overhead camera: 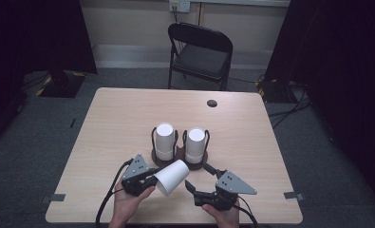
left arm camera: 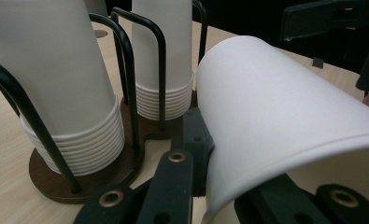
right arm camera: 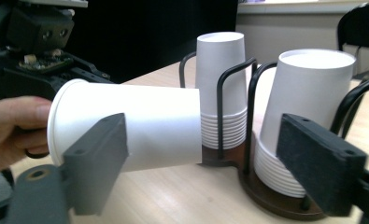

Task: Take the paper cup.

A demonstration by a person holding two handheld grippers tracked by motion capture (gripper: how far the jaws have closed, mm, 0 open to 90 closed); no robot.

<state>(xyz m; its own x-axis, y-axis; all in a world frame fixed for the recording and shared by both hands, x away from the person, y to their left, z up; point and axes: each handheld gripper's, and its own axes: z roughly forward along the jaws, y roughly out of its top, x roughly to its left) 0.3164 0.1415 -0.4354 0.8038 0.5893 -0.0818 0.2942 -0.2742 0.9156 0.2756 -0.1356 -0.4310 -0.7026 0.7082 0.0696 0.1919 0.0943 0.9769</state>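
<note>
A plain white paper cup [overhead camera: 172,176] lies on its side in the air just in front of the dark round cup rack [overhead camera: 179,159] on the counter [overhead camera: 123,118] — smooth, tapered, with a rolled lip at the wide mouth. In the right claw view its long axis runs level: the mouth points away from the rack, toward the hand that holds it, and the narrow closed base points at the rack, nearly meeting the lower rings of the near stack. In the high view the base tilts toward the rack's front edge.

The left claw [overhead camera: 149,179] is clamped on the cup's rim — in the left claw view one black jaw sits outside the wall and the other inside the mouth. The left hand [overhead camera: 128,202] comes in from the counter's near edge, angled toward the rack.

The right claw [overhead camera: 197,179] sits just in front of the rack, beside the cup, pointing toward it. Its jaws stand apart and press on nothing; in its own view one jaw overlaps the cup's wall and the other the second stack. The right hand [overhead camera: 227,214] holds it low over the counter.

Two stacks of white cups [overhead camera: 165,140] stand upside down in the rack's wire loops.
</note>
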